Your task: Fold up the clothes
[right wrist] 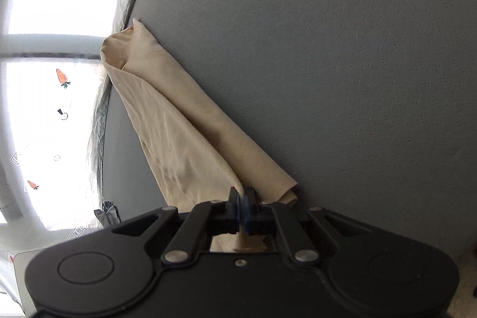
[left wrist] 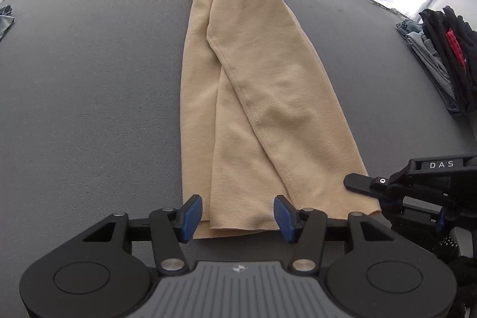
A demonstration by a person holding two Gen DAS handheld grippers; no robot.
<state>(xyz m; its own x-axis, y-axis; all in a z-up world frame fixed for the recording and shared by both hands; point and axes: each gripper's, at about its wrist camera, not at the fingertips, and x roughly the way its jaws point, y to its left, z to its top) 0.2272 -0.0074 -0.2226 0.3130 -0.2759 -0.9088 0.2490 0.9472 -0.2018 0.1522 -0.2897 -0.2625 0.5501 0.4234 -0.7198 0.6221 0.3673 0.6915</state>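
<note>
Plainly, the grey tabletop carried a tan garment folded lengthwise down its middle. At its near hem the left gripper stood apart, straddling the edge, while the right gripper pinched the hem's corner.

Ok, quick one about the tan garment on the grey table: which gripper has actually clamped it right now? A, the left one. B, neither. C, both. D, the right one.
D: the right gripper is pinched shut on a fold at the near corner of the tan garment, while the left gripper hangs open over the near hem, its blue pads not pressing the cloth.
</note>
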